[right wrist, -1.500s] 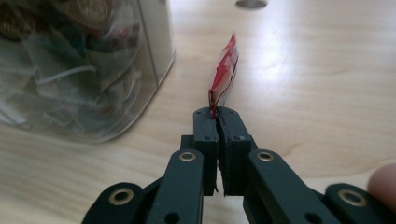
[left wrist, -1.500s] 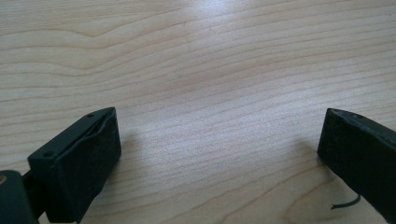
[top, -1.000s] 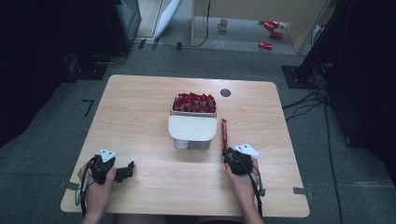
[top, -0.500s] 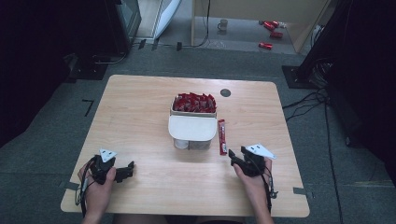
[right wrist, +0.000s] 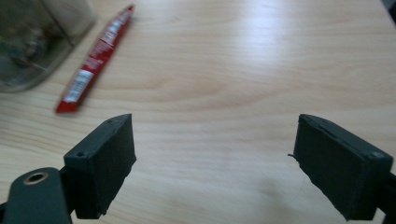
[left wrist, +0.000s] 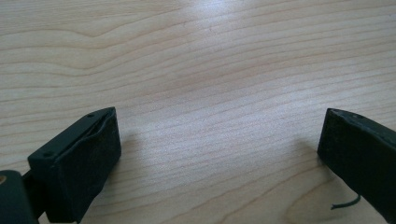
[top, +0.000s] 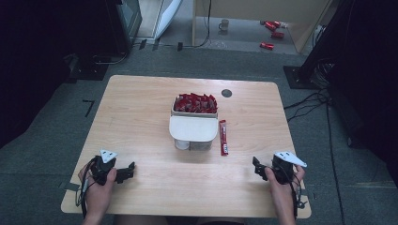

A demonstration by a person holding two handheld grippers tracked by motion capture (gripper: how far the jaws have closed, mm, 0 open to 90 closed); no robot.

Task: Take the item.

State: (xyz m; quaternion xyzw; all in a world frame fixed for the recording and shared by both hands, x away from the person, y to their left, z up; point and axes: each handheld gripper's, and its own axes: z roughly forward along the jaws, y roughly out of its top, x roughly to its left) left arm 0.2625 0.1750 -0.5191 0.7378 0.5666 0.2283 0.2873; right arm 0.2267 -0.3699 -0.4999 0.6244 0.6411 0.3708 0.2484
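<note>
Fingers point(right wrist: 100, 161) of the right gripper point(top: 265, 168) are spread, empty, and have been withdrawn to the light wooden table's point(top: 141, 117) near right edge. The slim red sachet point(top: 224, 137) has been left beside the cream box point(top: 193, 126), apparently released. Left gripper point(top: 123, 172) is likewise spread.

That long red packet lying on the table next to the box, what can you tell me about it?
The red packet is a long, narrow, flat stick-shaped sachet, glossy like plastic or foil, with white printing too small to read. It looks sealed and lies flat on the wooden table, just beside the right side of the box, running lengthwise alongside it. Whether it touches the box cannot be told. Nothing holds it. Similar red packets fill the far half of the box.
</note>
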